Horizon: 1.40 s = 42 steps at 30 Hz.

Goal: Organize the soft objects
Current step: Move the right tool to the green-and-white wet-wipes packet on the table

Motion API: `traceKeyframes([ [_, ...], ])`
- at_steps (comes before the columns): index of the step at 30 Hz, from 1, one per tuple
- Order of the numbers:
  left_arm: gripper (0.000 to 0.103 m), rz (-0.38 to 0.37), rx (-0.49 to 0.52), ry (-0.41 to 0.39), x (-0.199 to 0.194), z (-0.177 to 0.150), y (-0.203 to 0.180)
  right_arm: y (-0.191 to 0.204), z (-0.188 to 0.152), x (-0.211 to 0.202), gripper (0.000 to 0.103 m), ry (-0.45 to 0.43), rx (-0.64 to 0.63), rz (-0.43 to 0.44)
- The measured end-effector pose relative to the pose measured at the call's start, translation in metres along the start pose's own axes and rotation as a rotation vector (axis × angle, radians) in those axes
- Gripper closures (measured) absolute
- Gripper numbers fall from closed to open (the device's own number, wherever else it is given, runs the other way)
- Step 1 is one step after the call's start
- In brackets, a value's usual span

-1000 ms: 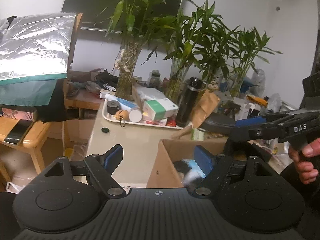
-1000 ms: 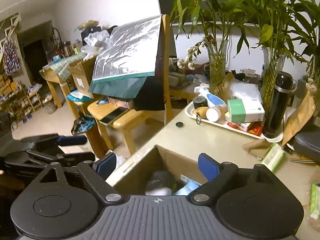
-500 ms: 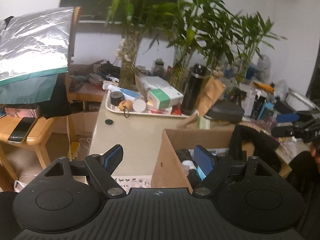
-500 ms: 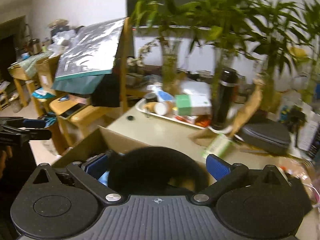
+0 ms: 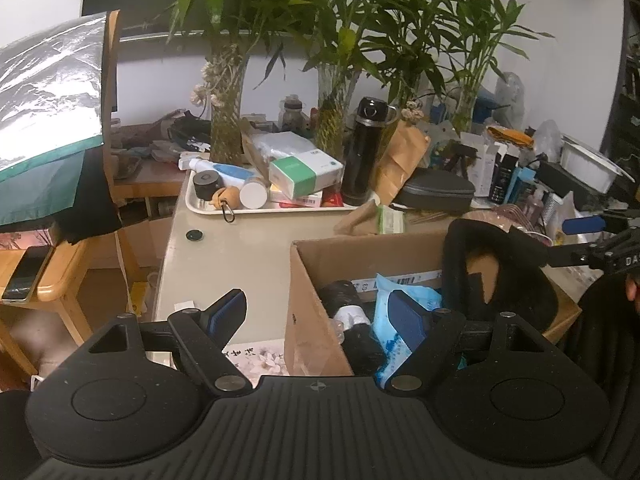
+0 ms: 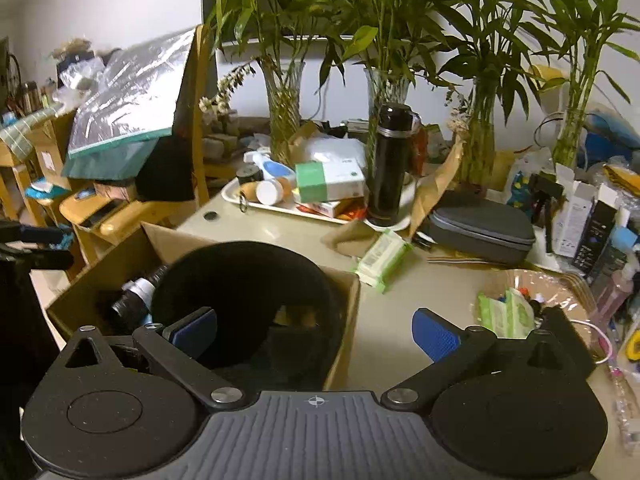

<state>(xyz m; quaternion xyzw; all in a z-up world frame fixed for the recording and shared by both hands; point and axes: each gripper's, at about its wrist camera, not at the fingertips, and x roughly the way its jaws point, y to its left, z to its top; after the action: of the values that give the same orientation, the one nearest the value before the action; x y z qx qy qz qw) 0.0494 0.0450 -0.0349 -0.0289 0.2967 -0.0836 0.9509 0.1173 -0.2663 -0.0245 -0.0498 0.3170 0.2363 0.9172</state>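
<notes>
A brown cardboard box [image 5: 310,300] stands on the beige table. Inside it lie black rolled items [image 5: 352,320], a blue packet [image 5: 404,284] and a black U-shaped neck pillow [image 5: 500,248]. My left gripper [image 5: 316,316] is open over the box's left wall and holds nothing. In the right wrist view the neck pillow [image 6: 240,272] rests in the box [image 6: 347,320]. My right gripper [image 6: 316,332] is open wide, astride the box's right wall, and its left finger [image 6: 196,330] hovers over the pillow without pressing it. A green wipes pack [image 6: 382,256] lies on the table beyond.
A white tray [image 5: 280,210] with a green-white carton, bottles and a black flask [image 5: 366,152] sits behind the box, among glass vases of bamboo. A grey zip case [image 6: 480,228] and a basket with another green pack [image 6: 504,312] are to the right. A wooden chair [image 5: 36,280] stands left.
The pillow was between my right gripper's fingers half a second ago; now it lies in the box and that gripper has spread wider and shifted right. The left view has swung toward the box.
</notes>
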Motion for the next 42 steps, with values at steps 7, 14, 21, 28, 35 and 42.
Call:
traceKeyframes([
  [7, 0.025, -0.028, -0.033, 0.059, 0.012, 0.01, 0.005, -0.006, 0.004, 0.011, 0.0, 0.002, 0.029, 0.002],
  [14, 0.025, -0.023, -0.001, 0.03, 0.019, 0.03, 0.003, -0.015, 0.026, 0.014, 0.0, -0.01, 0.056, 0.0],
  [21, 0.025, -0.023, 0.04, -0.003, 0.032, 0.048, 0.002, -0.019, 0.034, 0.019, 0.0, -0.049, 0.055, -0.015],
  [28, 0.025, -0.028, 0.079, -0.013, 0.052, 0.058, 0.002, -0.032, 0.034, 0.039, 0.0, -0.071, 0.088, -0.04],
  [35, 0.025, -0.034, 0.092, -0.014, 0.075, 0.064, 0.007, -0.048, 0.031, 0.061, 0.0, -0.083, 0.126, -0.07],
  [42, 0.025, -0.032, 0.093, -0.017, 0.099, 0.067, 0.013, -0.063, 0.033, 0.087, 0.0, -0.091, 0.151, -0.096],
])
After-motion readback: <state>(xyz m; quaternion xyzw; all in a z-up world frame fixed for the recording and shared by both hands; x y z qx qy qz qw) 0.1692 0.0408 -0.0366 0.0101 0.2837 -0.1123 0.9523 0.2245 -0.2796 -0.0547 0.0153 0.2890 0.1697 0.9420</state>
